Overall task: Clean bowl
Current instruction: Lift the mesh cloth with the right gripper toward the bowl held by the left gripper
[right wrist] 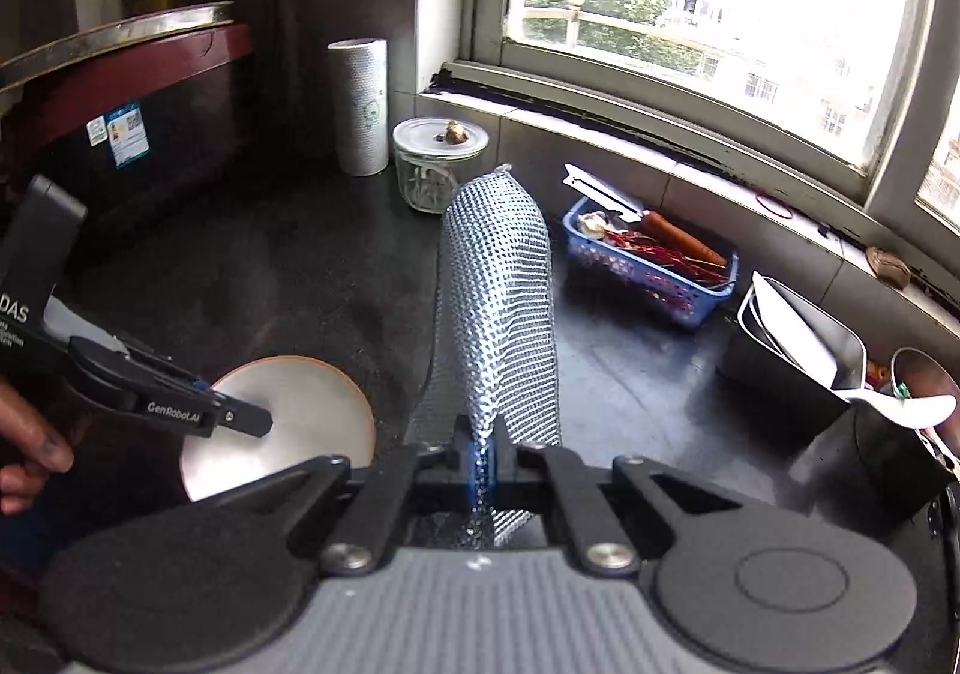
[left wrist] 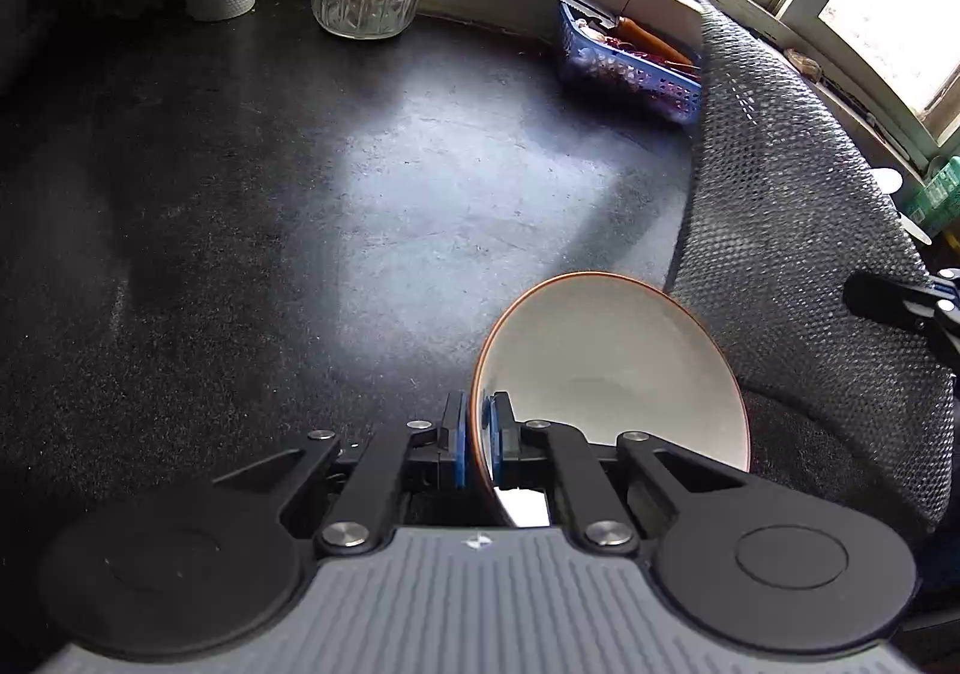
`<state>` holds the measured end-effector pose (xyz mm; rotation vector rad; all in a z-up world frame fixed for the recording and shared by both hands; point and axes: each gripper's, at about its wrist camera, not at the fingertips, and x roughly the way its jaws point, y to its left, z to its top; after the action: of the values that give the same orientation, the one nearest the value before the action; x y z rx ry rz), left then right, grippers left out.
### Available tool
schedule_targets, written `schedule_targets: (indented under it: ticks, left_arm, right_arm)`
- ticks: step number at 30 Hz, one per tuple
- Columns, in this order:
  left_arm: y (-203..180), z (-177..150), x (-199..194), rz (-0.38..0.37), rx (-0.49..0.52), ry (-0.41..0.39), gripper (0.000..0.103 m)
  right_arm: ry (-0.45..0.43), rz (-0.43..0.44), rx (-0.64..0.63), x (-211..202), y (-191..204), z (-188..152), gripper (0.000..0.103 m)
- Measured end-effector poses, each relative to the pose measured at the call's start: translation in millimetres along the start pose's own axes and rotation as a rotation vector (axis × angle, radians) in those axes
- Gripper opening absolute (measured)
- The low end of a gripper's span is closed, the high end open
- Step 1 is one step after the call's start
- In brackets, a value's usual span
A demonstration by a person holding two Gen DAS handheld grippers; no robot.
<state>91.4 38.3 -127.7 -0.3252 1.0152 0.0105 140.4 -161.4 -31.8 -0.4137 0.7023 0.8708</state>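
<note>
Currently listed: bowl, white with a brown rim, lower centre-right of the left view, rim clenched by the left gripper. Right gripper pinches the mesh cloth (hanging upright, lower centre). Advice: hold the bowl tilted and steady, then wipe its inside.

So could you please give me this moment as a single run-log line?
step: clean bowl | left gripper: shut on bowl rim | right gripper: shut on mesh cloth | cloth beside bowl, not inside
</note>
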Motion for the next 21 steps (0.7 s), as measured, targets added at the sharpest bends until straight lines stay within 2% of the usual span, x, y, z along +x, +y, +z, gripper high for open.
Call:
schedule_targets:
  ticks: [7,10,13,19,21]
  left_arm:
    - [2,0,-1,-0.005,-0.004,0.005,0.007]
    - [3,1,0,-0.007,-0.008,0.007,0.007]
    - [3,1,0,-0.009,-0.008,0.009,0.007]
    - [4,1,1,-0.015,-0.010,0.013,0.007]
    - [4,1,0,-0.017,-0.009,0.014,0.007]
  right_arm:
    - [0.100,0.200,-0.045,28,24,-3,0.004]
    - [0.132,0.246,-0.043,38,24,-3,0.005]
    - [0.168,0.330,-0.020,46,20,0,0.005]
    - [0.214,0.338,-0.057,57,28,5,0.008]
    - [0.228,0.339,-0.071,60,31,7,0.012]
